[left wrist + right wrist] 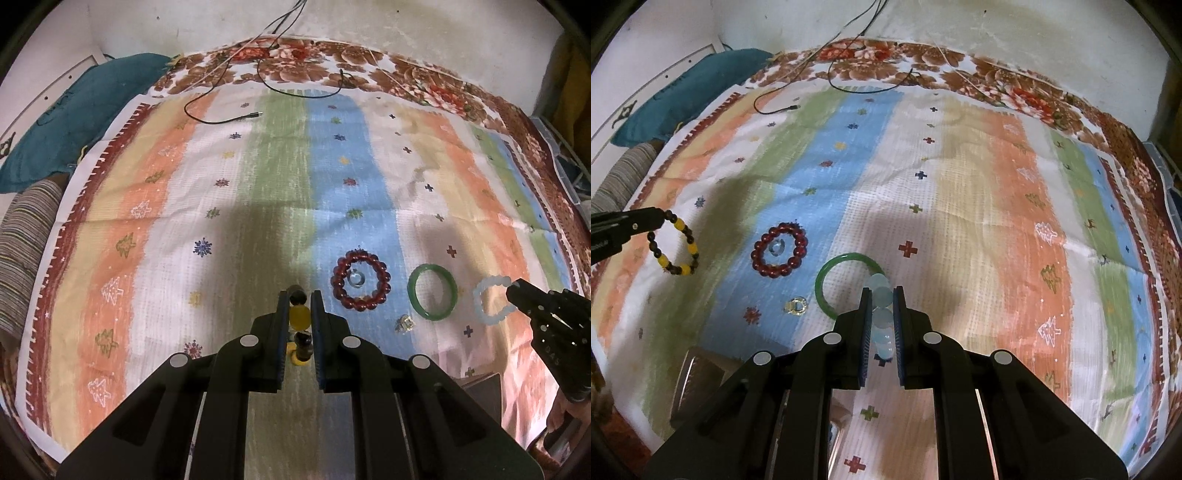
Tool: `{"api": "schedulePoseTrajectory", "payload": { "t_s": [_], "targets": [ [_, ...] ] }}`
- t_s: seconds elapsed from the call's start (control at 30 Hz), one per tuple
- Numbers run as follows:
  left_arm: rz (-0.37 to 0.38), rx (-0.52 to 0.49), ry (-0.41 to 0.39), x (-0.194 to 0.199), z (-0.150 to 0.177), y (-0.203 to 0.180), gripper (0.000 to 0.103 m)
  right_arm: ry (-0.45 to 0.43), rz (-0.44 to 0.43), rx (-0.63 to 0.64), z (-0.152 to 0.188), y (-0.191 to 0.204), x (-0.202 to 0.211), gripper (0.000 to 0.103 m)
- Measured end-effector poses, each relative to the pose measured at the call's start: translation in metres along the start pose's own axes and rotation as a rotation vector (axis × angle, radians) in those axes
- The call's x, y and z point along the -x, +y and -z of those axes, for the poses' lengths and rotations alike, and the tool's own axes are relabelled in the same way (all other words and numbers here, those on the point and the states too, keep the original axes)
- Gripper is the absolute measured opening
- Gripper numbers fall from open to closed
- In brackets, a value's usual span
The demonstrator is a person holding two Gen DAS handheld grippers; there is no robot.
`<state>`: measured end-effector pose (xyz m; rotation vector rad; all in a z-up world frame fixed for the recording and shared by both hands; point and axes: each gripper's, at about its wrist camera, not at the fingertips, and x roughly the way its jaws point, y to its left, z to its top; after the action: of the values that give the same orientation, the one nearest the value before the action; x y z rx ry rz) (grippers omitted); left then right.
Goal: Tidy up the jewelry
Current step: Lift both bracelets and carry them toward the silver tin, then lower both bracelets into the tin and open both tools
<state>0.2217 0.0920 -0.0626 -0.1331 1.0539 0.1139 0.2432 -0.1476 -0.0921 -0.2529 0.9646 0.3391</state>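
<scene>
My left gripper (299, 301) is shut on a yellow-and-brown bead bracelet (299, 318), which hangs above the striped cloth; the right wrist view shows that bracelet (674, 248) dangling from the left gripper (663, 218). My right gripper (881, 295) is shut on a pale blue bead bracelet (881, 295), seen as a loop (489, 301) at the right gripper (511, 291) in the left wrist view. On the cloth lie a dark red bead bracelet (361, 282) around a small clear ring (356, 277), a green bangle (432, 291) and a small crystal ring (404, 324).
The striped cloth (258, 177) covers a floral bedspread (303, 59). A black cable (221, 120) lies at the far side. A teal pillow (81, 110) and a striped cushion (26, 254) sit at the left. A dark box (701, 373) stands near the front edge.
</scene>
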Motion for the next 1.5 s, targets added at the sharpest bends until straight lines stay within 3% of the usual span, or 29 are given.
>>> {"api": "schedulePoseTrajectory", "payload": {
  "t_s": [0.53,1.5],
  "targets": [
    [-0.026,-0.065,-0.052,0.033,0.013,-0.025,0.011,-0.05,-0.002,-0.017,0.015,0.0,0.037,0.012],
    [0.055,-0.142,-0.18,0.11,0.047,-0.071,0.011,-0.163,-0.104,-0.042,0.046,0.015,0.108,0.012]
  ]
}}
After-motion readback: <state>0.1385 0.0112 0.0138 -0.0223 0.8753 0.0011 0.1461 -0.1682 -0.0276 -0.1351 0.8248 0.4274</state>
